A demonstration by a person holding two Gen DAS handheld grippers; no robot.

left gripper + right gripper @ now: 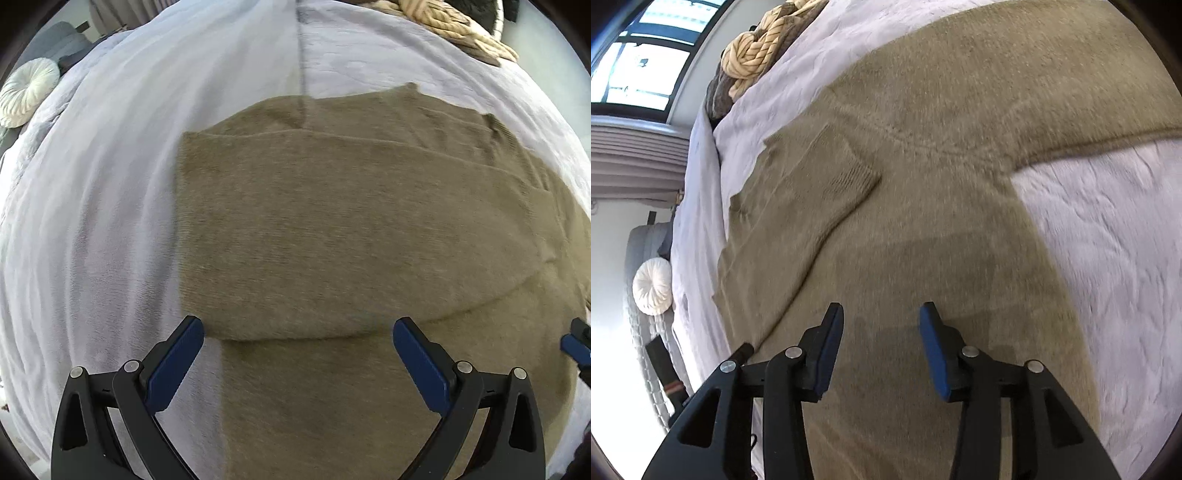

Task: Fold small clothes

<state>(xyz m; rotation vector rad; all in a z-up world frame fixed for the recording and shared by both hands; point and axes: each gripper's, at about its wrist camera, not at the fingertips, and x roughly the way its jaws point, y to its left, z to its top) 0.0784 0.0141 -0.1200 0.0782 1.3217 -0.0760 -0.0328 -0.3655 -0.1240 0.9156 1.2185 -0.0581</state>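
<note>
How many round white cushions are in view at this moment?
1. The round white cushion sits beyond the blanket-covered bed, at the left edge of both wrist views. Others could be hidden out of frame.

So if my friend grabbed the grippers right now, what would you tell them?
Left gripper: open, holding nothing, above the near edge of a folded flap.
Right gripper: open, empty, over the sweater's body.
Olive sweater: lies flat on the pale blanket, one part already folded across it. In the right wrist view a sleeve lies folded over the body.
Done: first folds.
Left: probably fold it smaller and tidy it. Nothing is gripped, so start with a fresh grasp.
</note>
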